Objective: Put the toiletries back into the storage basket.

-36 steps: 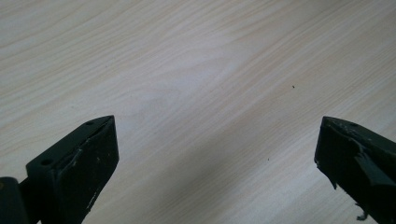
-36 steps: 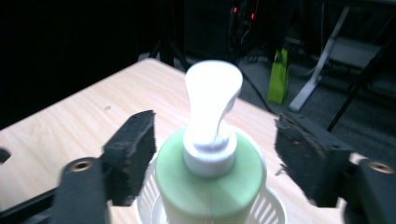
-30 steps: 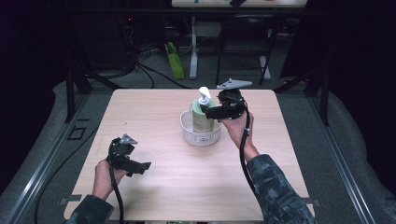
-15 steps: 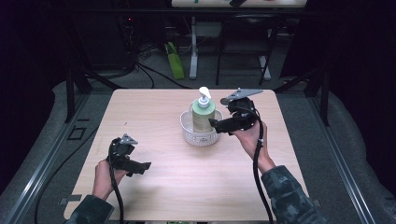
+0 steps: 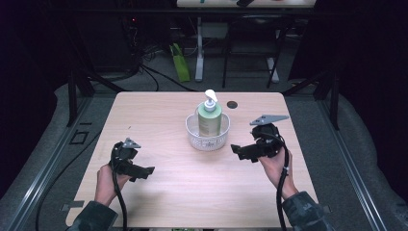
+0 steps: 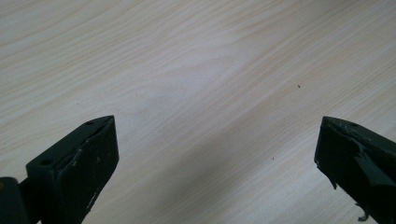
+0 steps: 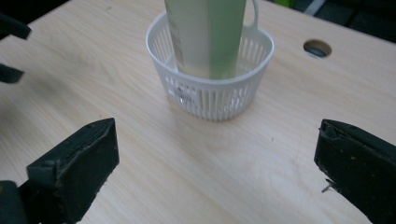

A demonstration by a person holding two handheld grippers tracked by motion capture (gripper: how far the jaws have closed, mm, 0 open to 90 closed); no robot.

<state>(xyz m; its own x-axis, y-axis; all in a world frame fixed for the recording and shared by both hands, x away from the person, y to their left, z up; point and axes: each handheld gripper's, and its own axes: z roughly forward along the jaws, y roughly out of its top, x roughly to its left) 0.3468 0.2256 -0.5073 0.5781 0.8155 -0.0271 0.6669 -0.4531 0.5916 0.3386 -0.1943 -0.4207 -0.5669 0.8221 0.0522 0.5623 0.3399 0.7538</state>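
Black fingers (image 6: 79, 168), trailing cables, camouflage sleeves (image 5: 303, 211)

High view fixed above the near edge, facing forward and down over the whole table (image 5: 159, 110), left gripper view close over bare wood, right gripper view low and near, sharing the basket (image 7: 210, 100) and bottle (image 7: 205, 32) with the high view

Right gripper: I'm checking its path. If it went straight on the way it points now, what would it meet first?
Probably the white basket holding the green pump bottle; the open right gripper points at it across bare table, though depth is unclear.
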